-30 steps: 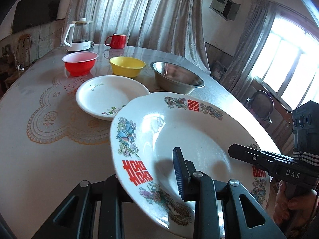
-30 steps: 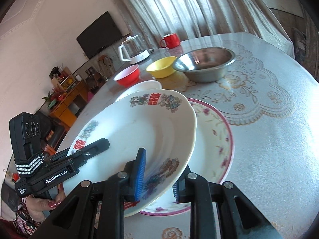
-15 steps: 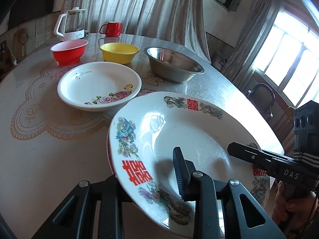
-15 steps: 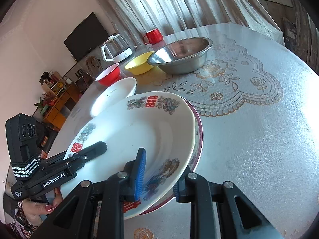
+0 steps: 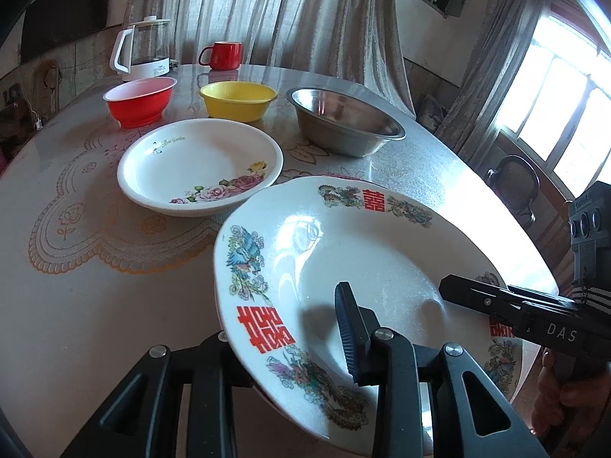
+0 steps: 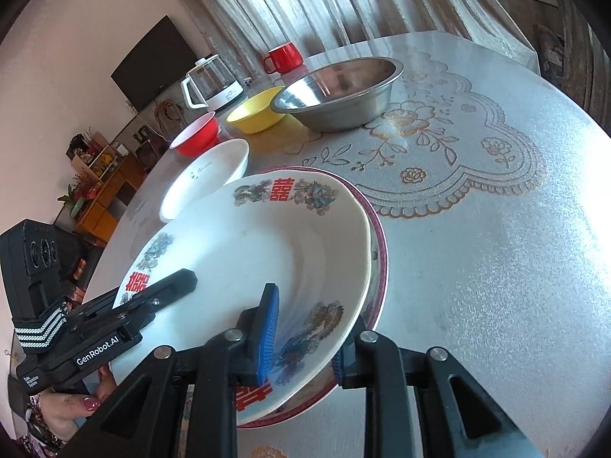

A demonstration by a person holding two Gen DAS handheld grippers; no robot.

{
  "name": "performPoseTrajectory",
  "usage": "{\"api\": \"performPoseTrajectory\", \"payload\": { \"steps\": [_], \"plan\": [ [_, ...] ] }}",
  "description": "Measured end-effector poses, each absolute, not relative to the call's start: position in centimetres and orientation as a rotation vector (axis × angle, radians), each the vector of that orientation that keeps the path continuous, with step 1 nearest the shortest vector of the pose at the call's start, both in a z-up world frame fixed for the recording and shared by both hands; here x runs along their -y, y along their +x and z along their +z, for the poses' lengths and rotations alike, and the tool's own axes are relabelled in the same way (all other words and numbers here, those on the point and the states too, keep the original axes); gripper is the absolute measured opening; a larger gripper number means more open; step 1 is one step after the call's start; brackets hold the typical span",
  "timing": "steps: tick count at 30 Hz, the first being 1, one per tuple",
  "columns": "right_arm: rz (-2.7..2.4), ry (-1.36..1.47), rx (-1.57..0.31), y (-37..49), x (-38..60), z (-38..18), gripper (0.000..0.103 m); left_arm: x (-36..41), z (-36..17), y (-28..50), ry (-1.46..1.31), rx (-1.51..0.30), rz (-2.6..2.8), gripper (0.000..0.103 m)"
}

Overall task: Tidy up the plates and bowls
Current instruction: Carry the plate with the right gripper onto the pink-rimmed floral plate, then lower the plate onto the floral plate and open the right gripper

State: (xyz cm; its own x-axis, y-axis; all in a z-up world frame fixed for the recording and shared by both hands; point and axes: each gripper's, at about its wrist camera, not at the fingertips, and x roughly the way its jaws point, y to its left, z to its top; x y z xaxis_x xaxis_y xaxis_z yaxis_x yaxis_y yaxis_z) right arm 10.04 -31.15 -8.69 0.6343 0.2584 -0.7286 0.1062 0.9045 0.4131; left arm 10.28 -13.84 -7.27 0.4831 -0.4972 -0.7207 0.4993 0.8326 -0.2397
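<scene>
A: Where's the plate [image 5: 366, 252]?
B: Both grippers have it by the rim. Left gripper [image 5: 290, 347] is clamped on the near edge by the red character, one finger [image 5: 349, 328] inside the bowl of it, the other under. Right gripper [image 6: 305, 339] is clamped on the opposite edge the same way, blue pad [image 6: 267, 332] on top.
A: Resting on anything?
B: Sits over a red-rimmed plate [image 6: 380, 263] on the surface [image 6: 496, 248]; can't tell if it's touching.
A: Rest?
B: Rose plate [image 5: 198, 164] just behind. Red bowl [image 5: 139, 101], yellow bowl [image 5: 236, 100], steel bowl [image 5: 343, 122] in a row past it, then kettle [image 5: 143, 47] and mug [image 5: 223, 55].
</scene>
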Motion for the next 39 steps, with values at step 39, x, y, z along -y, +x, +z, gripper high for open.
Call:
{"api": "performPoseTrajectory", "payload": {
  "steps": [39],
  "plan": [
    [0.000,0.345,-0.895,7.6,31.7,-7.6,0.026,13.4,-6.7,8.7,0.096,-0.840,-0.594,0.035]
  ]
}}
